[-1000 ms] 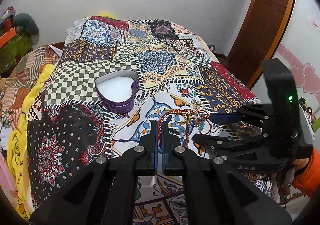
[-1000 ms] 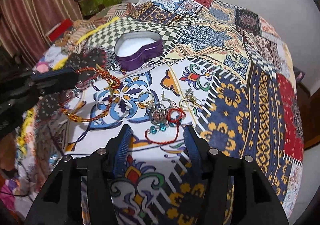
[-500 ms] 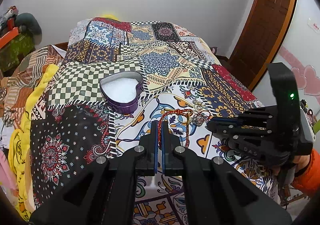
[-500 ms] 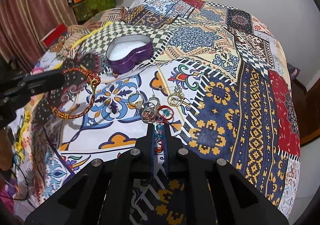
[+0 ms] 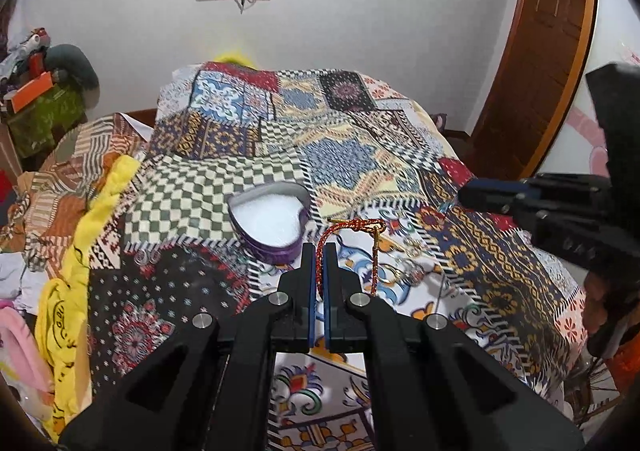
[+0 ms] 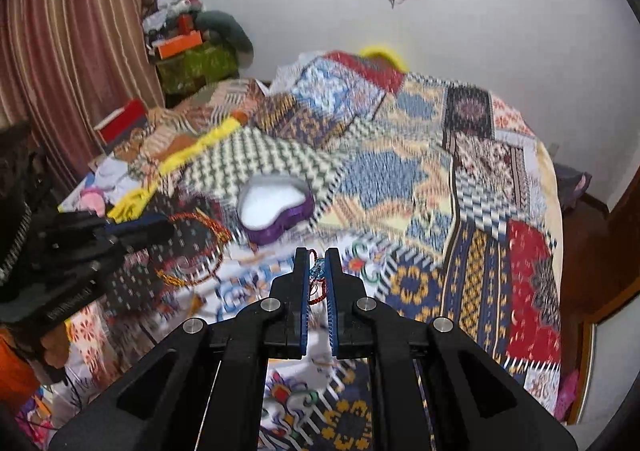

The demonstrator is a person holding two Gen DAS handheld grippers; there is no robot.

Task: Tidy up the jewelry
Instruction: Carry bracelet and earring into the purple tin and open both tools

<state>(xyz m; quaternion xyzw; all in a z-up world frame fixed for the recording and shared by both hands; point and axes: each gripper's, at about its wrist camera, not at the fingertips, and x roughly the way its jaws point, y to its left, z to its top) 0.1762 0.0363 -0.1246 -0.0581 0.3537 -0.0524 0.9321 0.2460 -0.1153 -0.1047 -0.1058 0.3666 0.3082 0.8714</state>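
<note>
Two tools are in the pictures, and each one is pinching a piece of jewelry above a bed covered with a colourful patchwork quilt (image 5: pixel 360 155). The left tool (image 5: pixel 319 251) has its blue-lined fingers pressed almost together on a red and gold braided cord bracelet (image 5: pixel 352 227). The cord goes up between the fingertips, makes a knot at the top and hangs down on the right side of the tool. In the right wrist view the same bracelet (image 6: pixel 200 247) shows as an open loop hanging from the left tool (image 6: pixel 160 229), clear of the quilt.

The right tool (image 6: pixel 318 259) is closed on a thin red string bracelet with small teal beads (image 6: pixel 317 271); the beads sit between the fingertips and a red loop hangs lower between the fingers. In the left wrist view the right tool (image 5: pixel 470 193) comes in from the right edge, but the string bracelet cannot be made out there.

A purple heart-shaped tin box with white padding inside (image 5: pixel 272 219) stands open on the quilt, just beyond the left tool's fingertips. Several silver and gold rings (image 5: pixel 404 271) lie on the white flowered patch of the quilt, to the right of the left tool. The right wrist picture is blurred, so small details on the quilt (image 6: pixel 440 171) are not clear there.
</note>
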